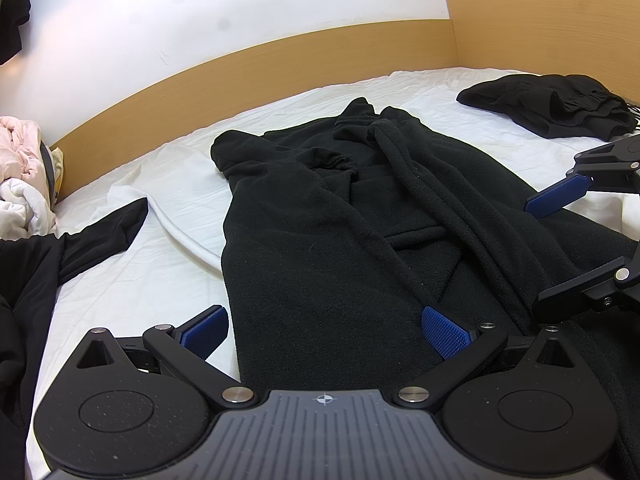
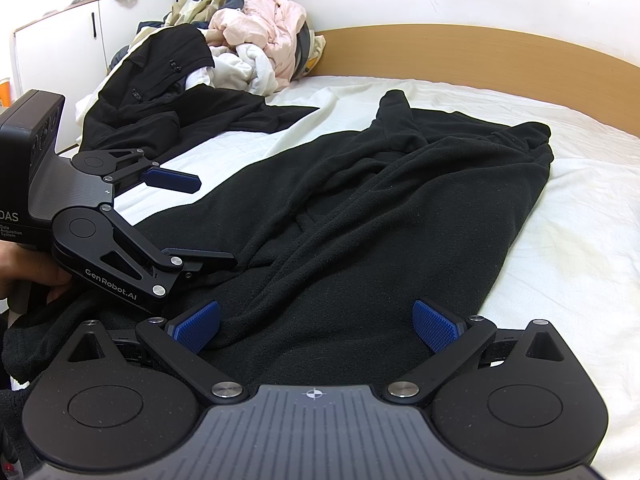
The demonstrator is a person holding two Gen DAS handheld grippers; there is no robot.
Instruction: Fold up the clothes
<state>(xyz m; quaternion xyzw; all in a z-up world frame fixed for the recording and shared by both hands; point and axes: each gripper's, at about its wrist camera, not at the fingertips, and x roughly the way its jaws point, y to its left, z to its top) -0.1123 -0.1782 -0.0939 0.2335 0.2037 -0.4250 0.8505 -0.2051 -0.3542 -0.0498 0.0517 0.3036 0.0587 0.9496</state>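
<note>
Left wrist view: a black fleece garment (image 1: 320,248) is laid out on a white bed sheet (image 1: 132,280), with its long axis running away from the camera toward the wooden headboard (image 1: 280,60). Its gathered, elastic-looking end is pointed at the headboard, and a long fold is draped diagonally across its middle. The near end is reached by the left gripper (image 1: 324,330), whose blue-padded jaws are spread wide with nothing held; the left pad is over the sheet, the right over the fleece. The right gripper (image 1: 556,248) is seen at the right edge, jaws also wide apart and empty, above the garment's right side.

In the right wrist view the garment (image 2: 400,208) is seen stretching away to the upper right. The right gripper (image 2: 316,326) is set over its near end, and the left gripper (image 2: 208,220) is held by a hand (image 2: 28,268) at the left.

A folded black garment (image 1: 552,104) lies near the bed's far right corner. A heap of clothes (image 2: 224,52) is piled at the far left, before white cabinets (image 2: 60,36) and a white wall (image 1: 200,12).
</note>
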